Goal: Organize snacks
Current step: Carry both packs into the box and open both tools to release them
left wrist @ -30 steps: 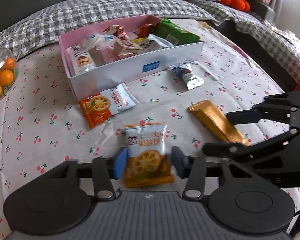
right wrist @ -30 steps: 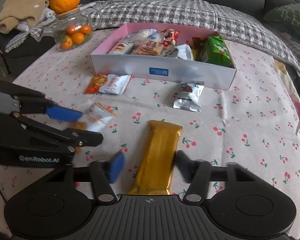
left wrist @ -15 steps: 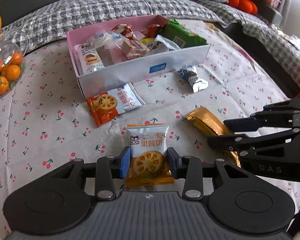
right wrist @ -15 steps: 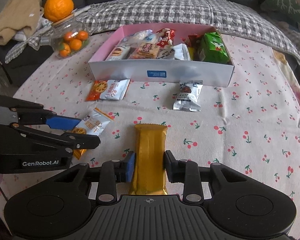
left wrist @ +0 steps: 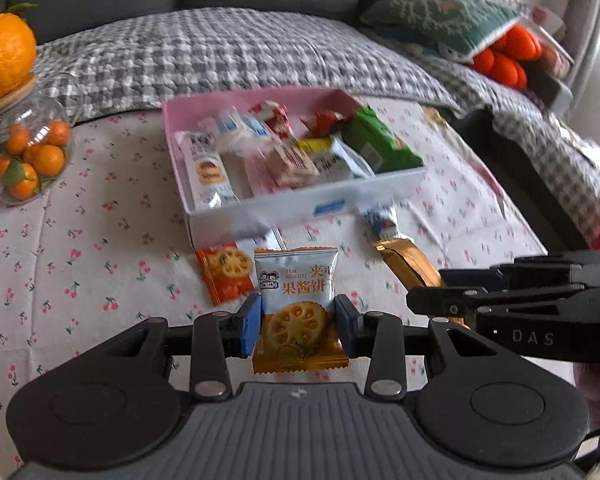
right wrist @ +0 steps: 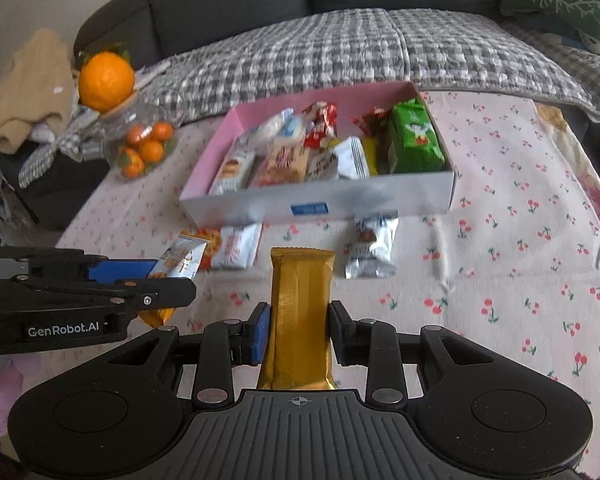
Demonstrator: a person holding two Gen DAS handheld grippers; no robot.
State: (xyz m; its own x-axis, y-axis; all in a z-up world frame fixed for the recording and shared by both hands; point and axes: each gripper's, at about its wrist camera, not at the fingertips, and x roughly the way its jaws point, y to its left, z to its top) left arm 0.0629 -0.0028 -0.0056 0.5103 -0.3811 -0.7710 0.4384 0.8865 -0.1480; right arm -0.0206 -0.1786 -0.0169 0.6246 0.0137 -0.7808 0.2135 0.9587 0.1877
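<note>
My left gripper [left wrist: 298, 328] is shut on a jam biscuit packet [left wrist: 296, 300], white and orange, held just above the cherry-print tablecloth. My right gripper [right wrist: 298, 330] is shut on a long gold snack bar [right wrist: 298, 300], lifted off the cloth too. Each gripper shows at the edge of the other's view: the right gripper [left wrist: 452, 292] with the gold bar [left wrist: 412, 266], the left gripper [right wrist: 156, 280] with the biscuit packet [right wrist: 180, 260]. Ahead stands the pink-lined white box [left wrist: 300, 212] [right wrist: 380, 196], holding several wrapped snacks and a green pack [right wrist: 414, 140].
On the cloth in front of the box lie an orange biscuit packet [left wrist: 224, 276] [right wrist: 232, 246] and a silver sachet [right wrist: 372, 250] [left wrist: 380, 224]. A glass jar of small oranges [left wrist: 28, 156] [right wrist: 146, 144] stands at the left. A checked blanket [right wrist: 340, 52] and sofa lie behind.
Both grippers closed on their snacks, the left on the biscuit packet and the right on the gold bar, then lifted them off the cloth; the box now appears lower and closer.
</note>
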